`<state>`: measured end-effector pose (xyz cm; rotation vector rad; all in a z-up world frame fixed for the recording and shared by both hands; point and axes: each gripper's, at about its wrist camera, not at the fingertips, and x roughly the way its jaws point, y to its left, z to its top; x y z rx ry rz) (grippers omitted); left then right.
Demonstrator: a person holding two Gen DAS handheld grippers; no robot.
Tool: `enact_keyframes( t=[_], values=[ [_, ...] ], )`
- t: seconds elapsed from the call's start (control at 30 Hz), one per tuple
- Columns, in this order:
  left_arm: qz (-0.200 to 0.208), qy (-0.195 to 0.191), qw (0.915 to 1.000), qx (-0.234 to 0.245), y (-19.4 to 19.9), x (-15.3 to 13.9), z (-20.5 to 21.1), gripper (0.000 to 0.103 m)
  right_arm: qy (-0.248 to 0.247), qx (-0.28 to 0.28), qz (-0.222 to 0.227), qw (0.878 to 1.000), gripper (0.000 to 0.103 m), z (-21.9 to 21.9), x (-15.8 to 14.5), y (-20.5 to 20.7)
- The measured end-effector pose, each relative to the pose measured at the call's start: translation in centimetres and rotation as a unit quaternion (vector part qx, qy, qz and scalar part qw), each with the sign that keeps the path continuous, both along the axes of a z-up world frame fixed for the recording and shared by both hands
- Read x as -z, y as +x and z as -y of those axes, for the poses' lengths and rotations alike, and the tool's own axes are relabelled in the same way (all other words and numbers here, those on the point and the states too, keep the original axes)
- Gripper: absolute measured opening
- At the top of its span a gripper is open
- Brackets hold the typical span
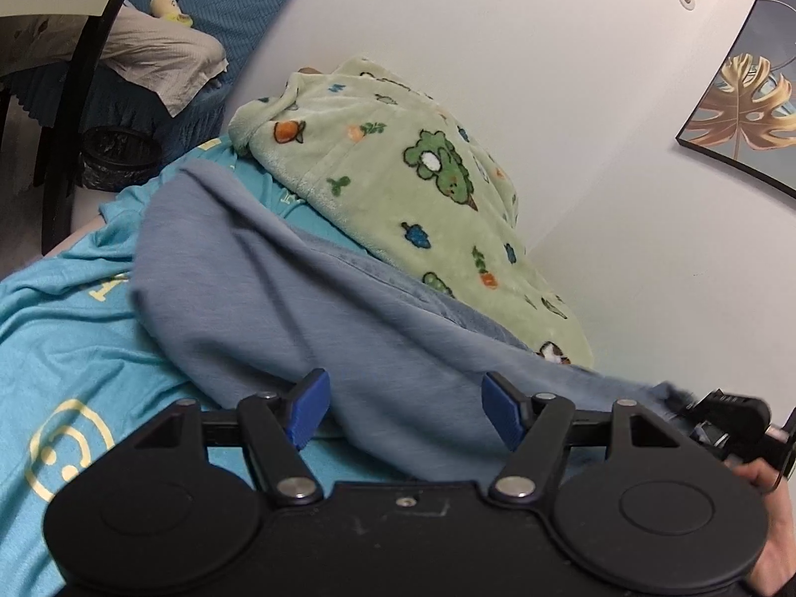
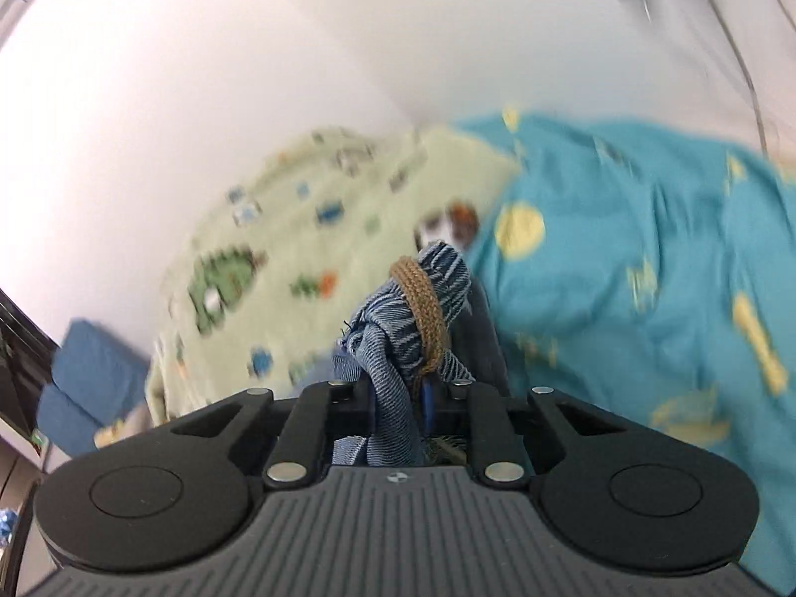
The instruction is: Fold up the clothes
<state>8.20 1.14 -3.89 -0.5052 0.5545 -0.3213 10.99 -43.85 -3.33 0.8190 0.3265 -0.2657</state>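
A grey-blue garment (image 1: 278, 298) lies draped over the turquoise bedsheet (image 1: 59, 348). My left gripper (image 1: 405, 410) is open, its blue pads apart just above the garment's near edge, holding nothing. My right gripper (image 2: 410, 393) is shut on a bunched corner of the blue denim-like cloth (image 2: 398, 308), which has a brown woven loop (image 2: 423, 298). The right gripper also shows at the right edge of the left wrist view (image 1: 731, 423), gripping the garment's far end. The right wrist view is motion-blurred.
A green fleece blanket (image 1: 398, 189) with cartoon prints is heaped against the white wall (image 1: 547, 74). A framed leaf picture (image 1: 746, 99) hangs at right. A blue sofa (image 1: 224, 0) with beige cloth and a black bin (image 1: 119, 156) stand beyond the bed.
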Motion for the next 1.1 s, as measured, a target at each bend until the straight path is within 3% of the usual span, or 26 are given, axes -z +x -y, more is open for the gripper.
enact_keyframes(
  t=[0.17,0.27,0.4,0.53,0.7,0.87,1.0,1.1],
  values=[
    [0.007,0.014,0.9999,0.007,-0.2,-0.1,0.6,0.065,-0.014,0.061,-0.004,0.998,0.016,4.9,0.4,0.0],
    [0.007,0.022,0.9997,0.012,-0.1,0.0,1.1,0.065,0.013,0.095,-0.067,0.993,0.016,8.2,3.9,0.3],
    [0.002,0.031,0.9994,0.016,0.2,0.4,1.5,0.065,0.111,0.090,-0.171,0.975,0.017,11.4,10.7,0.7],
    [0.000,0.041,0.9991,0.016,0.2,0.5,1.7,0.065,0.132,0.091,-0.188,0.969,0.026,11.2,11.6,0.7],
    [0.000,0.049,0.9987,0.016,-0.1,0.1,1.7,0.065,0.068,0.086,-0.206,0.972,0.054,9.4,8.6,-0.2],
    [0.007,0.065,0.9978,0.013,-1.1,-0.5,1.7,0.065,-0.031,0.104,-0.165,0.980,0.064,6.4,4.3,-1.5],
    [0.006,0.053,0.9986,0.005,-1.4,-1.1,0.8,0.066,-0.100,0.001,-0.101,0.990,0.067,1.4,2.2,0.1],
    [0.003,0.047,0.9988,-0.011,-1.1,-1.5,-0.1,0.066,-0.128,-0.123,-0.061,0.982,0.068,-3.7,1.8,2.6]
  ],
)
